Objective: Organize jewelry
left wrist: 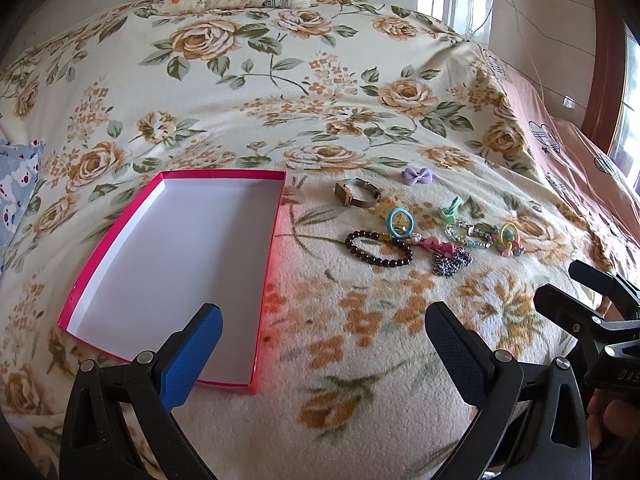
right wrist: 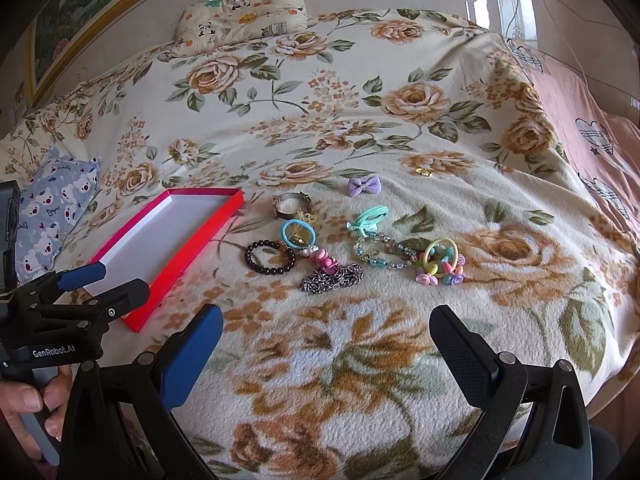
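Nothing is sorted yet: the pink-rimmed box (left wrist: 176,264) lies empty on the floral bed cover (left wrist: 360,344), and all the jewelry sits in a loose cluster just to its right. Both tools hover short of the pile. The left tool (left wrist: 324,344) has its fingers spread apart with nothing between them, and the right tool (right wrist: 326,346) is likewise wide apart and empty.

The step in hand looks like the first pick. The dark bead bracelet (right wrist: 270,258) lies nearest the box and clear of most neighbours, so it seems the easiest start. A tool would need to come down over one side of the ring and pinch the beads without dragging the soft cover.

The silver chain (right wrist: 332,278) is heaped and touches the pink charm piece (right wrist: 322,260), so lifting either may pull the other. The blue hair tie (right wrist: 296,234) rings a small object I cannot identify. The watch (left wrist: 358,194) shows its face only in the left view. A tiny gold item (right wrist: 425,171) beyond the purple bow (right wrist: 363,185) is too small to name.
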A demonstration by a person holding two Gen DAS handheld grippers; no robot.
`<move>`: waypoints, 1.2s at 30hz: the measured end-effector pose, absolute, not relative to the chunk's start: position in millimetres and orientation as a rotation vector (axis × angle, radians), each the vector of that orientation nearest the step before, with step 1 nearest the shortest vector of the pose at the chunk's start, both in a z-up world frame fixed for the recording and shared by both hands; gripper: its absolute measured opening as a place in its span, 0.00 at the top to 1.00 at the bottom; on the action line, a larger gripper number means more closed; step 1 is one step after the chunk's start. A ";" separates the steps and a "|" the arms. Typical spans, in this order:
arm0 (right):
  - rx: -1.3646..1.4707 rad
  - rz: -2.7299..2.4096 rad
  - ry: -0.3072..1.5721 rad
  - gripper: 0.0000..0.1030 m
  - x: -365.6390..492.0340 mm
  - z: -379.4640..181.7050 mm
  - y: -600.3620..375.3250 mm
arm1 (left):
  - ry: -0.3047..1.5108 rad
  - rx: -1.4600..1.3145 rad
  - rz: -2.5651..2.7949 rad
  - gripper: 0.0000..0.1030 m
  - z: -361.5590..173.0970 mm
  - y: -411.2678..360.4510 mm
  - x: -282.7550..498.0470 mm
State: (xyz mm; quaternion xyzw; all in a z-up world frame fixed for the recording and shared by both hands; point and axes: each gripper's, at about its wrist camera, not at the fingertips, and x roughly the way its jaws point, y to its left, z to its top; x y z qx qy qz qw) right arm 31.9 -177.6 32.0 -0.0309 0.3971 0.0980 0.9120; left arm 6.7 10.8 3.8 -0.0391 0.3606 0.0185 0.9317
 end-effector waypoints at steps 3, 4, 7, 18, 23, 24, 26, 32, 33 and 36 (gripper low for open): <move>-0.057 0.205 0.820 0.00 33.3 32.4 -177.1 | 0.740 -0.081 0.036 0.01 3.5 11.2 7.0; -0.055 0.207 0.820 0.00 34.3 33.4 -177.7 | 0.745 -0.082 0.032 0.01 3.2 11.6 8.2; -0.051 0.211 0.822 0.00 36.9 33.5 -178.7 | 0.758 -0.082 0.022 0.01 2.7 13.2 13.6; -0.004 0.227 0.843 0.05 61.5 32.2 -188.7 | 0.807 -0.089 -0.012 0.05 2.3 18.6 50.0; 0.018 0.188 0.862 0.13 78.5 28.7 -202.6 | 0.831 -0.094 -0.042 0.12 0.2 17.8 72.9; 0.022 0.176 0.866 0.16 81.7 28.1 -206.7 | 0.836 -0.097 -0.050 0.12 -0.2 17.7 79.2; 0.030 0.141 0.878 0.21 89.6 26.6 -216.5 | 0.845 -0.106 -0.071 0.20 -0.5 16.8 91.2; 0.049 0.064 0.908 0.44 109.8 21.8 -243.2 | 0.870 -0.120 -0.127 0.36 -8.2 11.6 129.1; 0.049 0.055 0.910 0.46 111.4 21.0 -245.7 | 0.879 -0.124 -0.137 0.37 -11.2 10.9 137.4; 0.054 0.032 0.928 0.55 120.1 18.1 -254.2 | 0.903 -0.129 -0.160 0.45 -20.3 9.0 160.6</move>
